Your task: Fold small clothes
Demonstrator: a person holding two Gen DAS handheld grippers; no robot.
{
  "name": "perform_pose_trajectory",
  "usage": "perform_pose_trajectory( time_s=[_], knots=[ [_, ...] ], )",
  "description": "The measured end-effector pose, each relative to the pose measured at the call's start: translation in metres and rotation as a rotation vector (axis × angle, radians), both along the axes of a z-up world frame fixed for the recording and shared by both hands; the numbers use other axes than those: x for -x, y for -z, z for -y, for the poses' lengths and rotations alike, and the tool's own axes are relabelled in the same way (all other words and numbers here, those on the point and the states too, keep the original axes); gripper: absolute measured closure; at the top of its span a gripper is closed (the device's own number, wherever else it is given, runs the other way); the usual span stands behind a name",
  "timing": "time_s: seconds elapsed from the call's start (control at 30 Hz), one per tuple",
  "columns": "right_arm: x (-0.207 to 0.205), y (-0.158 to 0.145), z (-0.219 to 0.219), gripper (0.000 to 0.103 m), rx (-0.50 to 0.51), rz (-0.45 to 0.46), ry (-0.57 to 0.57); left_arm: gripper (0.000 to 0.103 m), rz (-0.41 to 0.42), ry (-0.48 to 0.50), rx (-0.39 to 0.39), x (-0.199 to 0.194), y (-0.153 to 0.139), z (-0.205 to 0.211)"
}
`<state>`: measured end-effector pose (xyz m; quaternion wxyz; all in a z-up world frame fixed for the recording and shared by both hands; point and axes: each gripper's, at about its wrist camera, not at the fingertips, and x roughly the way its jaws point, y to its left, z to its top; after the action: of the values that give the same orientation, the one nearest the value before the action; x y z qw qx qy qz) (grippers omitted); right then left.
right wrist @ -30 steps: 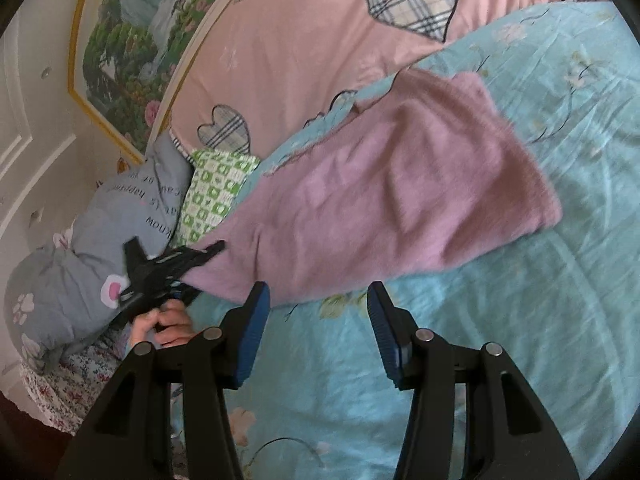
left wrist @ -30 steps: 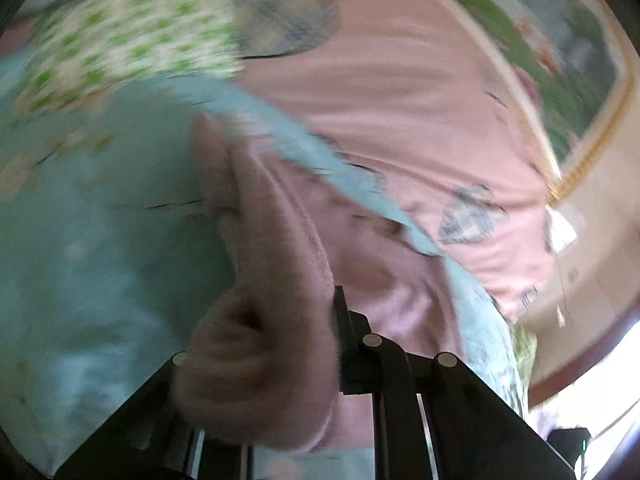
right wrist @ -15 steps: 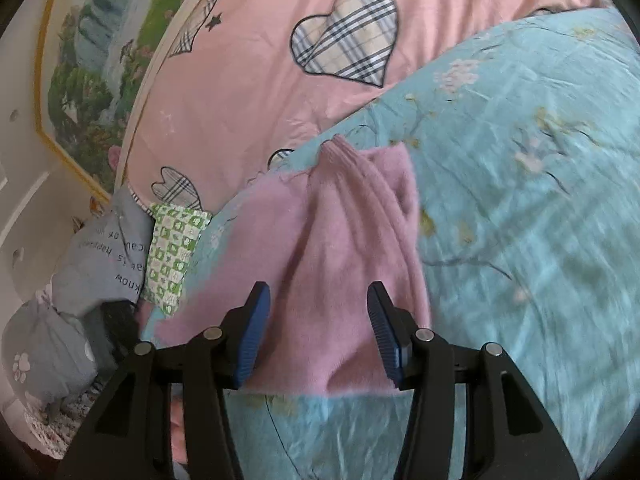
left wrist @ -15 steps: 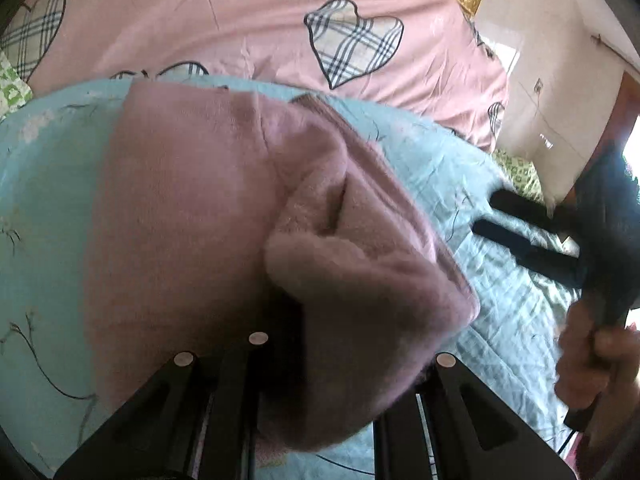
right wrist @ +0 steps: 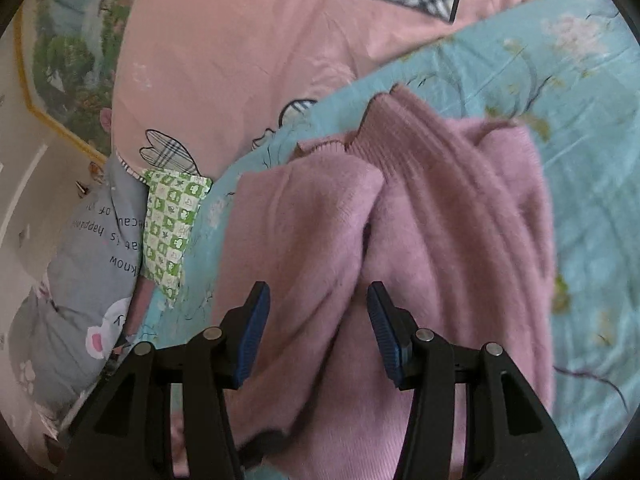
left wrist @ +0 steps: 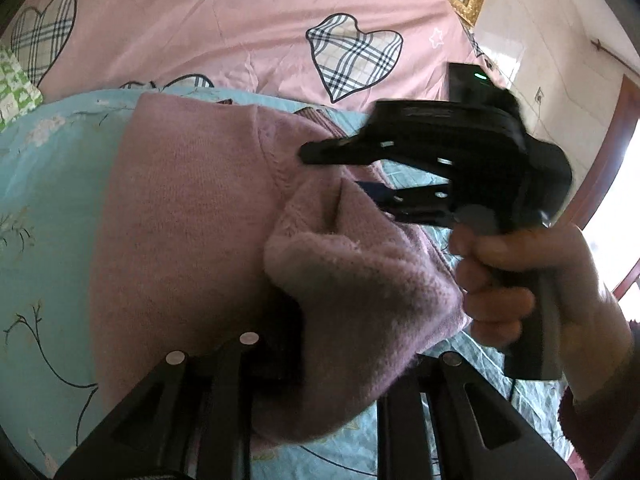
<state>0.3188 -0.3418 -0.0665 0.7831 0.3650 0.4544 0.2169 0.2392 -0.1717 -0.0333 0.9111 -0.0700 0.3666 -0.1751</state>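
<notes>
A pink knit sweater (left wrist: 180, 220) lies partly folded on the blue floral sheet (left wrist: 48, 200). My left gripper (left wrist: 340, 340) sits low at the near edge, its jaws opening, with a bunched fold of the sweater still draped over and pinched between them; the pads are hidden by fabric. A hand holds my right gripper (left wrist: 340, 174) just beyond that fold. In the right wrist view the right gripper (right wrist: 318, 292) hovers over the sweater (right wrist: 440, 220). Its blue pads stand apart and are closing, with a ridge of knit between them but not pressed. The ribbed collar lies farther off.
A pink duvet (right wrist: 240, 60) with plaid hearts lies behind the sheet (right wrist: 580, 120). A green-checked pillow (right wrist: 172, 220) and a grey printed pillow (right wrist: 88, 260) are at the left. A framed painting (right wrist: 72, 40) hangs on the wall.
My left gripper carried the sweater's edge across onto its body and came to rest. The right gripper moved in from the side and now sits over the sweater beside the left.
</notes>
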Motion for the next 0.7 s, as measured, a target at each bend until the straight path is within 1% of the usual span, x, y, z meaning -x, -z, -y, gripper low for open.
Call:
perform_pose_trajectory(
  time_s=[0.03, 0.07, 0.1, 0.17, 0.2, 0.3, 0.37, 0.47, 0.53, 0.7],
  knots=[
    [-0.005, 0.000, -0.004, 0.075, 0.006, 0.001, -0.015, 0.087, 0.008, 0.003, -0.009, 0.001, -0.002, 0.001],
    [-0.008, -0.003, -0.009, 0.086, 0.029, 0.009, -0.032, 0.089, 0.019, 0.007, -0.016, 0.002, -0.005, 0.003],
    [-0.009, -0.006, -0.011, 0.087, 0.047, 0.020, -0.037, 0.090, 0.040, 0.013, -0.025, 0.003, -0.012, 0.006],
    [-0.010, -0.023, -0.010, 0.088, 0.061, 0.069, -0.049, 0.091, 0.065, 0.026, -0.026, 0.005, -0.024, 0.010],
    [-0.010, -0.031, -0.008, 0.089, 0.062, 0.093, -0.050, 0.091, 0.083, 0.036, -0.016, 0.003, -0.034, 0.015],
    [-0.009, -0.059, 0.010, 0.089, 0.074, 0.166, -0.039, 0.091, 0.102, 0.077, 0.035, -0.006, -0.052, 0.031],
    [-0.009, -0.068, 0.024, 0.089, 0.086, 0.189, -0.029, 0.091, 0.104, 0.095, 0.043, -0.010, -0.055, 0.043],
    [-0.009, -0.056, 0.041, 0.089, 0.137, 0.154, -0.010, 0.091, 0.078, 0.126, 0.029, -0.019, -0.042, 0.065],
    [-0.007, -0.038, 0.049, 0.089, 0.168, 0.119, 0.000, 0.091, 0.040, 0.141, 0.014, -0.026, -0.024, 0.078],
    [-0.001, 0.002, 0.063, 0.089, 0.182, 0.057, 0.032, 0.091, -0.012, 0.163, -0.005, -0.032, 0.004, 0.091]
  ],
)
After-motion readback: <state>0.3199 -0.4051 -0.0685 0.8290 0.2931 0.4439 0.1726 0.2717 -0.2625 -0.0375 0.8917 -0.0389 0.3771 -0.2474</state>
